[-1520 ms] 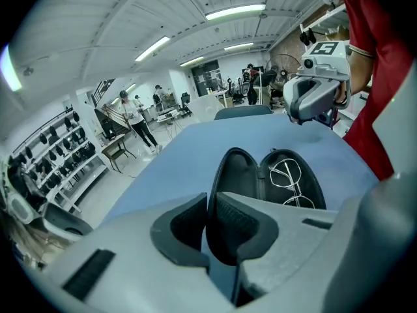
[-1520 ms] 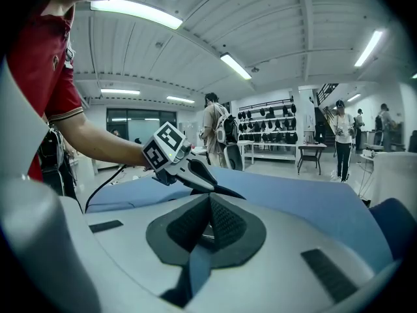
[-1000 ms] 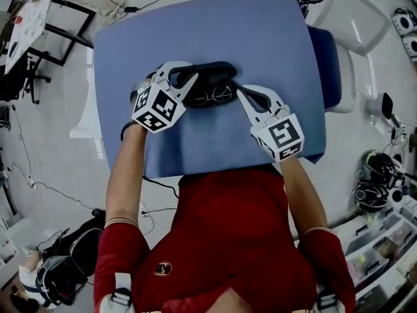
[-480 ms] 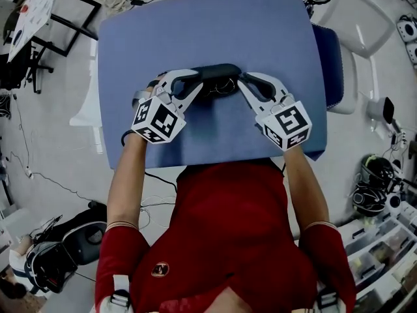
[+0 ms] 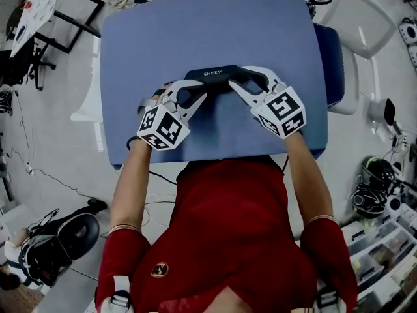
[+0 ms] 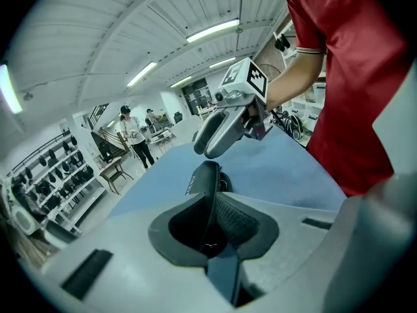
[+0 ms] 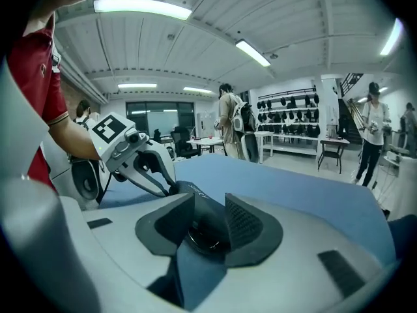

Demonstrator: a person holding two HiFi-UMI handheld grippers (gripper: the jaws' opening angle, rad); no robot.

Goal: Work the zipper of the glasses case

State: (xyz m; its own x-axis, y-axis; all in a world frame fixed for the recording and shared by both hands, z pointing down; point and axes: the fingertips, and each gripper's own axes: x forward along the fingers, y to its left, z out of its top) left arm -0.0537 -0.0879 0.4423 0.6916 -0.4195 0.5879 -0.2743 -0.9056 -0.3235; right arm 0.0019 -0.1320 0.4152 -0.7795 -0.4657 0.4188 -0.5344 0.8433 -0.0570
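A: Your left claw (image 5: 193, 90) is clenched on the left end of the glasses case (image 5: 215, 77), which lies crosswise on the blue surface (image 5: 195, 31) between your two hands. That grip looks meant to pin the case so it can't slide while the zipper is worked.
B: Your right claw (image 5: 240, 78) has just been opening. Its jaws stand wide with the case's right end between them, pads off it. You've probably let go there to take a fresh hold.
A: Neither of us can make out the zipper pull, so find it before you close that side again.
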